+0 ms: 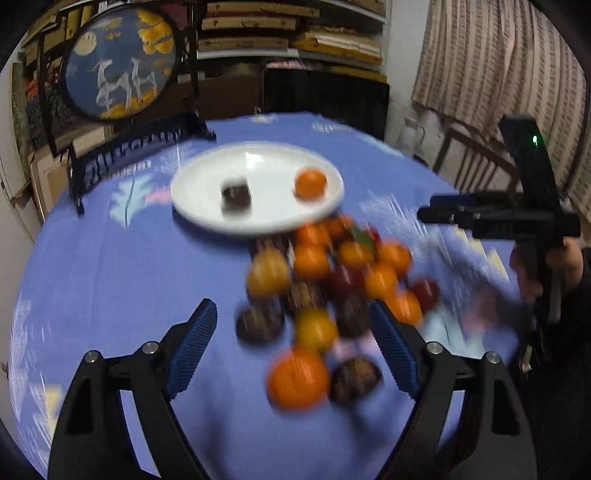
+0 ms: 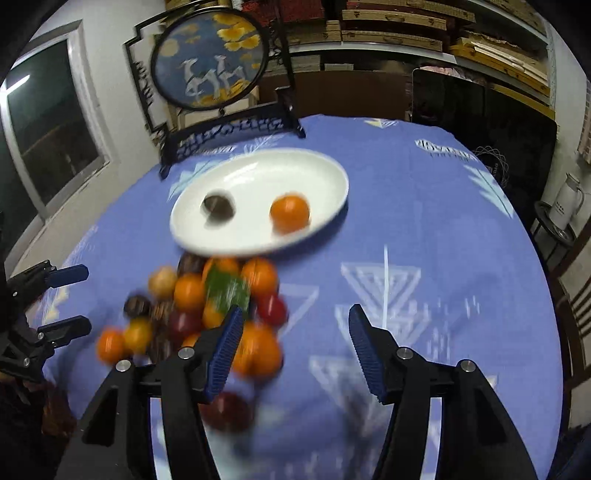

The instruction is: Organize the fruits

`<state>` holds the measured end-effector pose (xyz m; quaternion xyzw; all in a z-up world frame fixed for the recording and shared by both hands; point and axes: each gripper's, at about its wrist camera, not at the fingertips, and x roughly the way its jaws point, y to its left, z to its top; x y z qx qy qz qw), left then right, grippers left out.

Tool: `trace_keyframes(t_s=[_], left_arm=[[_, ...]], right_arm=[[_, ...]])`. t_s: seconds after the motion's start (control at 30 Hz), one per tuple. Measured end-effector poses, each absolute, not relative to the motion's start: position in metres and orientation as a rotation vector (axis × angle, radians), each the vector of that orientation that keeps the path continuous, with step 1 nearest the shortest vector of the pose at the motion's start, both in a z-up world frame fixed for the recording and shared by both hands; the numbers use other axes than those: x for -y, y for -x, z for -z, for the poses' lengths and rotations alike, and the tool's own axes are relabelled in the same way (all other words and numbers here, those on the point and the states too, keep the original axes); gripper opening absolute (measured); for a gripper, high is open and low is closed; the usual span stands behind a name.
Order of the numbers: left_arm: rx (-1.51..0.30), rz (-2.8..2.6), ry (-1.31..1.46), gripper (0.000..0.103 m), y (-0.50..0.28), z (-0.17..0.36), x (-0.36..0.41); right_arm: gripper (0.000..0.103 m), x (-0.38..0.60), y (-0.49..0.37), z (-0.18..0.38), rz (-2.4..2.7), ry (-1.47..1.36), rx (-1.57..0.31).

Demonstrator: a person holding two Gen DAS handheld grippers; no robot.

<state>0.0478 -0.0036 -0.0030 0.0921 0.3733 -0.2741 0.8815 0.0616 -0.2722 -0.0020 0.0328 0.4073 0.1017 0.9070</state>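
A white oval plate [image 1: 207, 199] [image 2: 325, 177] on the blue tablecloth holds one orange [image 1: 310, 182] [image 2: 290, 213] and one dark brown fruit [image 1: 235, 195] [image 2: 218, 206]. A blurred pile of several oranges, dark brown and red fruits [image 1: 332, 284] [image 2: 207, 306] lies just in front of the plate. My left gripper [image 1: 293, 332] is open and empty, above the near part of the pile. My right gripper [image 2: 295, 332] is open and empty, to the right of the pile; it also shows side-on in the left wrist view [image 1: 495, 218]. The left gripper shows at the right wrist view's left edge [image 2: 66, 299].
A round embroidered screen on a black stand [image 1: 118, 62] [image 2: 210, 59] stands at the table's far left. Shelves with flat boxes [image 1: 288, 33] are behind. A chair [image 1: 476, 162] and a white kettle [image 2: 567, 201] are to the right of the table.
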Motion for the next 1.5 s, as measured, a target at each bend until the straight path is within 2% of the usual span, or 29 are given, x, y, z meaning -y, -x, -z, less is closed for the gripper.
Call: trace_keyframes(t_s=[0.13, 0.23, 0.43, 0.5, 0.83, 0.87, 0.93, 1.0, 1.33, 1.5], left_arm=[[-0.814, 0.541, -0.178, 0.080, -0.023, 0.029, -0.005], [-0.847, 0.518, -0.141, 0.071, -0.027, 0.041, -0.010], [-0.852, 0.535, -0.035, 0.069, -0.042, 0.058, -0.015], [-0.845, 0.578, -0.002, 0.045, -0.040, 0.058, -0.014], [-0.768, 0.578, 0.057, 0.045, -0.022, 0.041, -0.022], [-0.761, 0.578, 0.056, 0.045, -0.020, 0.038, -0.023], [-0.754, 0.579, 0.052, 0.045, -0.019, 0.034, -0.023], [-0.754, 0.579, 0.050, 0.045, -0.020, 0.033, -0.024], [-0.771, 0.565, 0.059, 0.045, -0.028, 0.035, -0.025], [-0.765, 0.595, 0.042, 0.045, -0.044, 0.018, -0.017]], right_arm=[[0.060, 0.271, -0.024, 0.019, -0.233, -0.077, -0.878], [0.060, 0.270, -0.010, 0.025, -0.229, -0.083, -0.889], [0.060, 0.263, -0.002, 0.032, -0.247, -0.078, -0.918], [0.060, 0.258, 0.001, 0.034, -0.265, -0.062, -0.920], [0.059, 0.225, -0.005, 0.040, -0.329, 0.038, -0.891], [0.057, 0.222, -0.008, 0.040, -0.321, 0.049, -0.892], [0.046, 0.221, -0.016, 0.043, -0.318, 0.039, -0.892], [0.040, 0.223, -0.022, 0.043, -0.333, 0.009, -0.888], [0.040, 0.246, -0.028, 0.049, -0.411, -0.187, -0.937], [0.040, 0.258, -0.027, 0.019, -0.452, -0.242, -0.870]])
